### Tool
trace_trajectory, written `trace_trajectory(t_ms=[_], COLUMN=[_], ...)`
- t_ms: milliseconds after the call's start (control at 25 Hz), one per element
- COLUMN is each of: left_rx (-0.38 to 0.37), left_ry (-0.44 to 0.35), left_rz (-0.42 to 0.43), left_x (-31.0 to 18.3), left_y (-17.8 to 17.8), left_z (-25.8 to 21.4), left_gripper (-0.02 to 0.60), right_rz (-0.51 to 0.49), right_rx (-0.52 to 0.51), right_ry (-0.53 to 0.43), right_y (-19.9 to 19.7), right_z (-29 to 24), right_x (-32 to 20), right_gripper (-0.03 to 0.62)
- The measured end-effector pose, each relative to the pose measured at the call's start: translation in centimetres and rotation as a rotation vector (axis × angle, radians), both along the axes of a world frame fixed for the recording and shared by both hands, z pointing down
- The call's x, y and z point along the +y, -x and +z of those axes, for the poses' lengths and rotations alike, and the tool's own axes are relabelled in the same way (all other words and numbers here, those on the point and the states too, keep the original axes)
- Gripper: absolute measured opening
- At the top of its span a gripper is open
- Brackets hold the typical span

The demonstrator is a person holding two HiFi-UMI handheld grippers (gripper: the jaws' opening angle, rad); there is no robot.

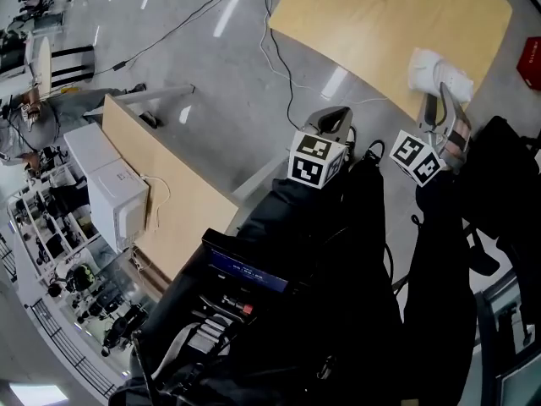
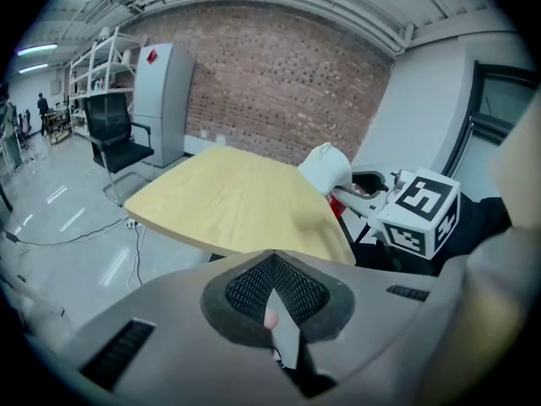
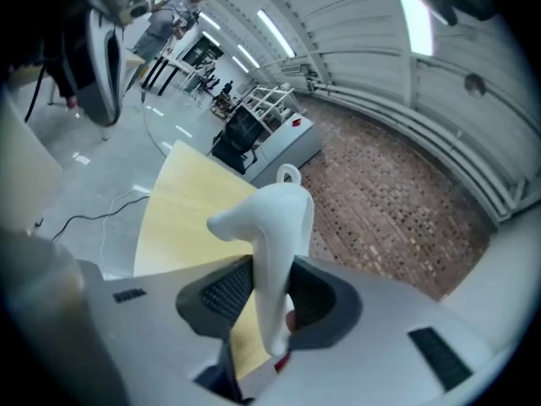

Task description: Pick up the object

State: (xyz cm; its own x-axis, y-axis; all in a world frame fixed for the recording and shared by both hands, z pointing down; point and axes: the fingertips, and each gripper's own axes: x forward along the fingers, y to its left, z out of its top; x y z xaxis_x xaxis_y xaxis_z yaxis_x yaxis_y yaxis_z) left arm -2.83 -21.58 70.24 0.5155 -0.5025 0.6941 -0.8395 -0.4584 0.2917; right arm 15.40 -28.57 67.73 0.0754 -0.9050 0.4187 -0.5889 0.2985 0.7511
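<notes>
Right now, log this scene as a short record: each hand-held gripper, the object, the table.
left hand-held gripper: jaws together, nothing between them
right hand-held gripper: jaws clamped on the white object
white object: curved moulded piece, small loop at its top, standing up out of the jaws
table: light wood top, ahead of both grippers
task status: object gripped

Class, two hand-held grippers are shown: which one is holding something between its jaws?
The right hand-held gripper: its jaws clamp a white object, while the left hand-held gripper has its jaws closed on nothing.
</notes>
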Motion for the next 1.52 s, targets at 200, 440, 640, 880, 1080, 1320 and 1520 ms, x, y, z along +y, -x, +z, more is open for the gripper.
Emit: trace_trajectory(t_ms=[200, 440, 640, 880, 1080, 1320, 1520], left_rx=[0.045, 0.111, 0.156, 0.231, 0.282, 0.307, 0.308], left_ry=[-0.095, -0.231, -0.358, -0.489, -0.605, -0.673, -0.717], left_rz=[0.008, 0.032, 0.05, 0.074, 0.108, 0.142, 0.15], left_x=[-1.1, -3.3, -4.0, -4.6, -4.6, -4.1, -3.9], left_y=[-1.3, -3.5, -4.5, -5.8, -6.9, -8.3, -8.4], left_z=[-5.8, -13.1, -19.4, -26.7, -32.6, -35.4, -36.7], left_gripper=[-0.003, -0.003, -0.003, -0.003, -0.003, -0.003, -0.003], right_rz=[0.041, 0.048, 0.099, 0.149, 0.155, 0.106, 0.061], right_rx=[-0.134, -0.259, -0.573, -0.875, -1.095, -1.204, -1.224], right_ry=[-0.148, -0.282, -0.325, -0.352, -0.394, -0.432, -0.431], right_y=[0.7, 1.2, 0.9, -0.6, -2.5, -3.2, -2.7], right_z=[-10.2, -19.4, -25.5, -30.7, -34.2, -37.2, -38.5], right_x=[2.0, 4.5, 6.8, 8.7, 9.5, 10.3, 10.7], right_gripper=[0.13, 0.132, 0.131, 0.132, 0.131, 0.13, 0.132])
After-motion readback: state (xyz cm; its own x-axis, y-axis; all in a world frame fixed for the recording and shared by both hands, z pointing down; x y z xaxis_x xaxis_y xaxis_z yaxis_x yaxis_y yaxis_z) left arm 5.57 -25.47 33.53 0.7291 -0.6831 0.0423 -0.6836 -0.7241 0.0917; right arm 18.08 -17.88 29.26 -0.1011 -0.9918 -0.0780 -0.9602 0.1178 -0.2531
